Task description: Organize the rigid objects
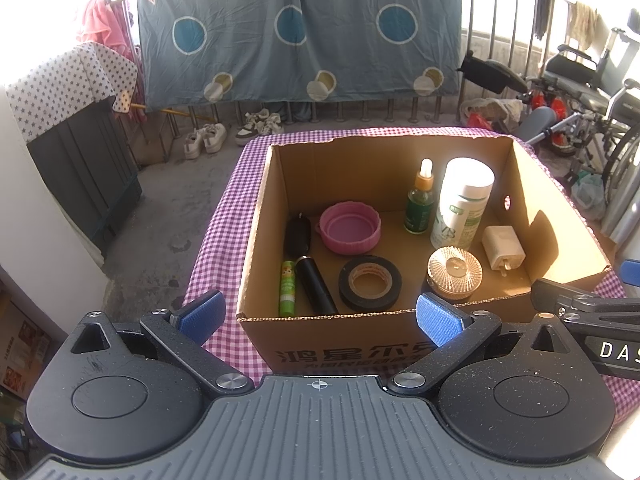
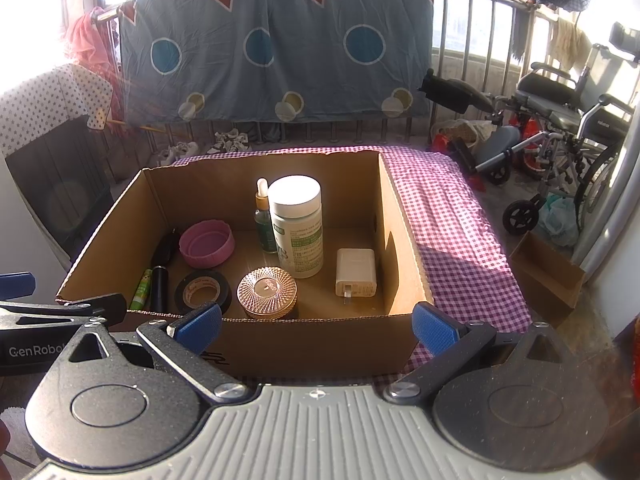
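Note:
An open cardboard box point(image 1: 256, 216) point(image 2: 400, 232) stands on a purple checked cloth. Inside it are a pink lid point(image 1: 350, 227) point(image 2: 206, 243), a black tape roll point(image 1: 369, 282) point(image 2: 203, 290), a ribbed glass jar point(image 1: 454, 272) point(image 2: 267, 291), a white charger point(image 1: 502, 252) point(image 2: 356, 272), a white bottle point(image 1: 463, 202) point(image 2: 297, 225), a green dropper bottle point(image 1: 421, 198) point(image 2: 264, 216), a green tube point(image 1: 287, 288) point(image 2: 141, 289) and a black cylinder point(image 1: 316, 285) point(image 2: 159, 287). My left gripper point(image 1: 320, 316) is open before the box's near wall. My right gripper point(image 2: 318, 326) is open too, holding nothing.
The checked cloth point(image 2: 460, 240) covers the table right of the box. A small cardboard box point(image 2: 548, 276) sits on the floor at right, by a wheelchair point(image 2: 560, 128). A railing hung with a blue sheet point(image 1: 296, 32) lies behind; shoes point(image 1: 206, 138) rest on the floor.

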A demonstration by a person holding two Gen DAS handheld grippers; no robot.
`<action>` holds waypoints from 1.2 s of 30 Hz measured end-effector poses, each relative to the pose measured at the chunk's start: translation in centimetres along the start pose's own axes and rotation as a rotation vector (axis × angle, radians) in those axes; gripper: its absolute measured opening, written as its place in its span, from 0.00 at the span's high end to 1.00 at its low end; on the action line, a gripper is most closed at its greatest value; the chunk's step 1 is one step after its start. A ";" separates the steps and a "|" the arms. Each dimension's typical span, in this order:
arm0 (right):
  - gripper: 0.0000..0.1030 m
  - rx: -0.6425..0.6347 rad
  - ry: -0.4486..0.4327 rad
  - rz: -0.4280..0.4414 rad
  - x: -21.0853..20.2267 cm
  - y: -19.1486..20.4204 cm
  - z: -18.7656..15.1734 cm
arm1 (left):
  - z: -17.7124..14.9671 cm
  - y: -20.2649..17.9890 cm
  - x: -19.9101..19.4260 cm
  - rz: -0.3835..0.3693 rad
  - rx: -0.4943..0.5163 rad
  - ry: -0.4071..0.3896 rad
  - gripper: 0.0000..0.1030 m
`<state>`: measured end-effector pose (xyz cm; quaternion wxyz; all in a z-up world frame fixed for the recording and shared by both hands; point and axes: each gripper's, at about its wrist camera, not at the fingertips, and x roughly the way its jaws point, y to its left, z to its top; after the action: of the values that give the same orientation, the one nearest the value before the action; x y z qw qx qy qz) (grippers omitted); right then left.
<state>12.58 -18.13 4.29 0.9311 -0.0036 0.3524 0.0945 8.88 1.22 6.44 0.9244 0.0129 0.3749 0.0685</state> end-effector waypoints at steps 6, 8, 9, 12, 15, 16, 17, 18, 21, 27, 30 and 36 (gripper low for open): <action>0.00 0.000 0.000 0.000 0.0 0.0 0.0 | 0.0 0.0 0.0 0.000 0.000 0.000 0.01; 0.00 0.000 0.000 0.001 0.0 0.0 0.0 | 0.0 0.0 0.0 0.000 0.000 0.000 0.01; 0.00 0.000 0.000 0.001 0.0 0.0 0.0 | 0.0 0.0 0.0 0.000 0.000 0.000 0.01; 0.00 0.002 0.000 0.000 -0.1 0.0 0.0 | 0.0 0.1 0.0 0.000 0.000 0.000 0.01; 0.00 0.002 0.000 0.000 -0.1 0.0 0.0 | 0.0 0.1 0.0 0.000 0.000 0.000 0.01; 0.00 0.002 0.000 0.000 0.0 0.0 0.0 | 0.0 0.0 0.0 0.000 0.000 0.000 0.01; 0.00 0.002 0.000 0.000 0.0 0.0 0.0 | 0.0 0.0 0.0 -0.001 0.000 0.001 0.01; 0.00 0.002 0.000 0.000 0.0 0.0 0.0 | 0.0 0.1 0.0 0.000 0.000 0.000 0.01; 0.00 0.003 -0.001 -0.001 -0.1 0.0 -0.1 | 0.0 0.1 0.0 0.000 0.000 0.000 0.01; 0.00 0.002 -0.004 -0.005 -0.4 0.2 0.0 | 0.0 0.0 -0.1 0.000 -0.001 -0.002 0.01; 0.00 0.003 -0.006 -0.006 -0.5 0.4 0.1 | 0.1 -0.1 -0.2 0.001 -0.002 -0.002 0.01; 0.00 0.004 -0.007 -0.007 -0.6 0.5 0.1 | 0.1 -0.1 -0.3 0.001 -0.003 -0.003 0.01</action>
<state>12.12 -17.74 4.77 0.9327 -0.0025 0.3491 0.0905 8.76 1.05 6.66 0.9250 0.0121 0.3734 0.0696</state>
